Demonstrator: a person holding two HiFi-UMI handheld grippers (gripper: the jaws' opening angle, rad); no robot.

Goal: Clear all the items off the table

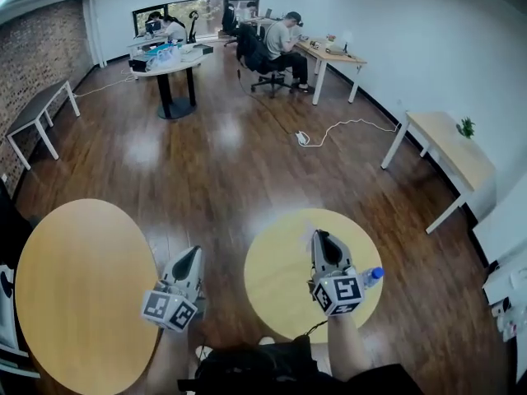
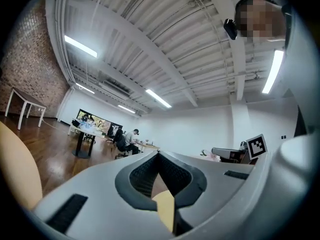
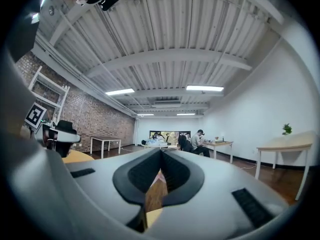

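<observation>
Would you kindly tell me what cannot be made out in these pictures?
- Head view: a blue-capped bottle is mostly hidden behind the cube of the right tool.
- Head view: the items on the far table are too small to name.
- Head view: the white objects are cut off by the right edge.

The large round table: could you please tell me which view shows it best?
The head view shows the large round table nearly whole from above. The left gripper view catches only its edge; the right gripper view, a sliver.
</observation>
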